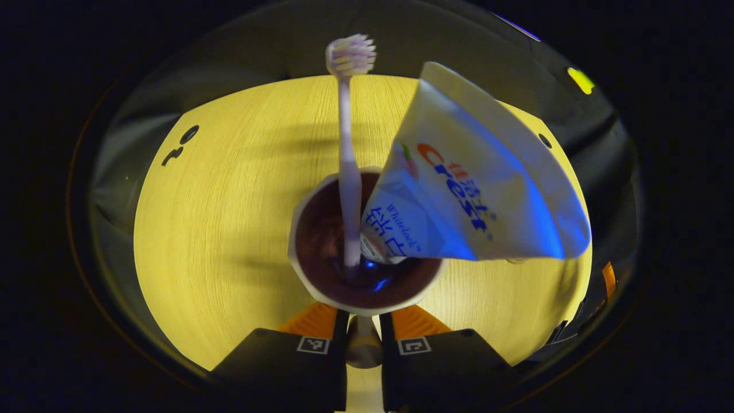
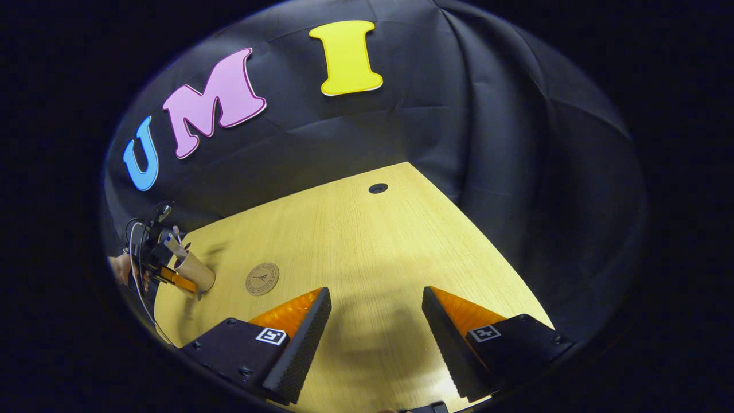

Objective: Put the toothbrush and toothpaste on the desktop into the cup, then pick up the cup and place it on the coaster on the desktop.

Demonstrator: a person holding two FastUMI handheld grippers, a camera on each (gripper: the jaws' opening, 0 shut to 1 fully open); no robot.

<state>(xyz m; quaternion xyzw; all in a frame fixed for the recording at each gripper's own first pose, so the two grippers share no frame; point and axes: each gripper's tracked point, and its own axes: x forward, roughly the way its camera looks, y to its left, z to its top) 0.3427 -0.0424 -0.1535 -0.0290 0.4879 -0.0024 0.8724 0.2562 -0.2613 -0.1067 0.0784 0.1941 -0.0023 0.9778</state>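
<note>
A white cup (image 1: 295, 241) with a dark inside holds a pale pink toothbrush (image 1: 348, 172), bristles up, and a white and blue toothpaste tube (image 1: 476, 195) leaning right. My left gripper (image 1: 364, 321) is shut on the cup's near side. In the right gripper view the cup (image 2: 195, 271) hangs tilted in that left gripper (image 2: 166, 275) at the far left, just left of the round brown coaster (image 2: 262, 279) lying flat on the desktop. My right gripper (image 2: 375, 321) stands open above the bare wood with nothing between its fingers.
The light wooden desktop (image 2: 367, 246) has a round cable hole (image 2: 378, 188) near its far edge. Black cloth walls close in behind and to the right. A hand (image 2: 121, 267) holds the left gripper at the desk's left edge.
</note>
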